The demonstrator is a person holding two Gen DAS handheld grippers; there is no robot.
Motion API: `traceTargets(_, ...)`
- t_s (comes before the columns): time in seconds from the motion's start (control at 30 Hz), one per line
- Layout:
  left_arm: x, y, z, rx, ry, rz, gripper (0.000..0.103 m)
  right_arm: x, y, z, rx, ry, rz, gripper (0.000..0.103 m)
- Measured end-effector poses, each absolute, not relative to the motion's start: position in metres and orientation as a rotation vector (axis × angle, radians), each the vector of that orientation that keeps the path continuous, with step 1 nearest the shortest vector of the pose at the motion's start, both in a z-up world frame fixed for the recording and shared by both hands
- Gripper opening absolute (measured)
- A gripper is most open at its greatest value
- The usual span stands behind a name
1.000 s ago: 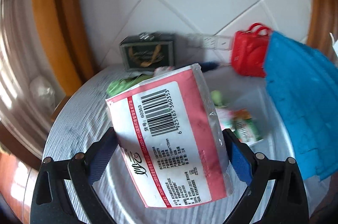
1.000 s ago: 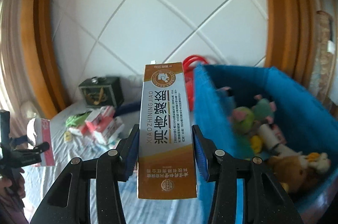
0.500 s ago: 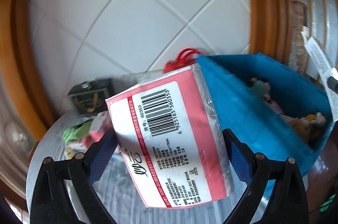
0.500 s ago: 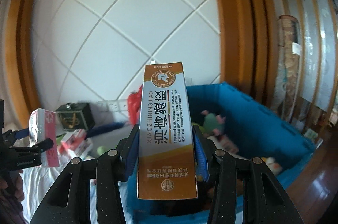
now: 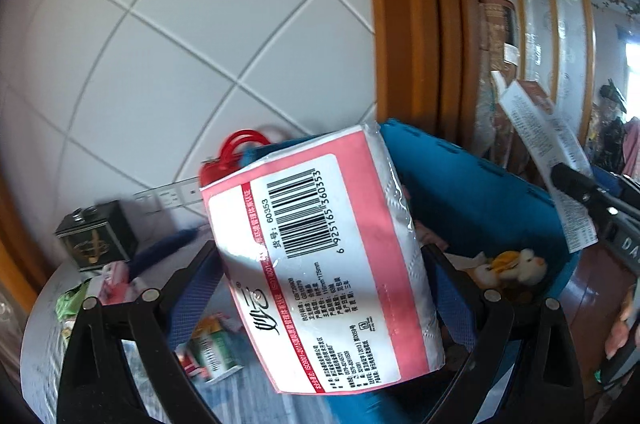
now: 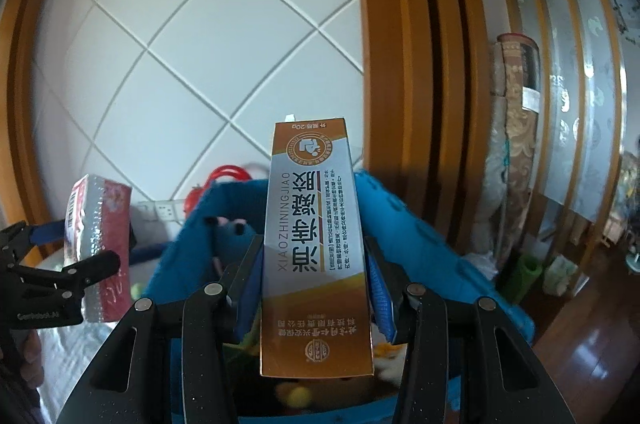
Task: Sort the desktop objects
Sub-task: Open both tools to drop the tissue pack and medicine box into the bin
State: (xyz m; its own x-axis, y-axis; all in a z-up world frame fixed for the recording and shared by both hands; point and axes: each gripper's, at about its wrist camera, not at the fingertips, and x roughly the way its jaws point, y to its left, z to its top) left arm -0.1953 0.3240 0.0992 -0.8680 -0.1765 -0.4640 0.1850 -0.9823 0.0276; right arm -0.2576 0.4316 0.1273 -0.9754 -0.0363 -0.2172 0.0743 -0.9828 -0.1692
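My left gripper (image 5: pixel 320 280) is shut on a pink and white tissue pack (image 5: pixel 324 252) with a barcode label, held in the air beside the blue storage bin (image 5: pixel 472 192). In the right wrist view my right gripper (image 6: pixel 316 288) is shut on an orange and white medicine box (image 6: pixel 314 236), upright above the blue bin (image 6: pixel 412 236). The left gripper with the tissue pack (image 6: pixel 100 224) shows at that view's left edge. The medicine box (image 5: pixel 548 160) and right gripper appear at the right of the left wrist view. Soft toys (image 5: pixel 516 264) lie inside the bin.
On the table with the grey cloth (image 5: pixel 52 336) lie small packets (image 5: pixel 212 344), a dark box (image 5: pixel 96 236) and a dark blue object. A red basket (image 5: pixel 232 152) stands behind the bin by the tiled wall. A wooden frame and a wood floor lie to the right.
Both grippers have swung right and upward from over the table toward the blue bin, each keeping its hold. The bin now sits under the right gripper.
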Motion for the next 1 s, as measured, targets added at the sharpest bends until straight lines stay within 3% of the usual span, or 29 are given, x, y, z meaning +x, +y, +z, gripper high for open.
traceTargets(0.5, -0.266, 0.388, 0.071, 0.96, -0.007, -2.821, 0.098, -0.306, 0.491, 0.106, 0.508, 0.224, -3.042, 0.046)
traceTargets(1.0, -0.301, 0.404, 0.068, 1.012, -0.01, -2.796, 0.099, -0.349, 0.489, 0.113, 0.589, 0.338, -3.023, 0.046)
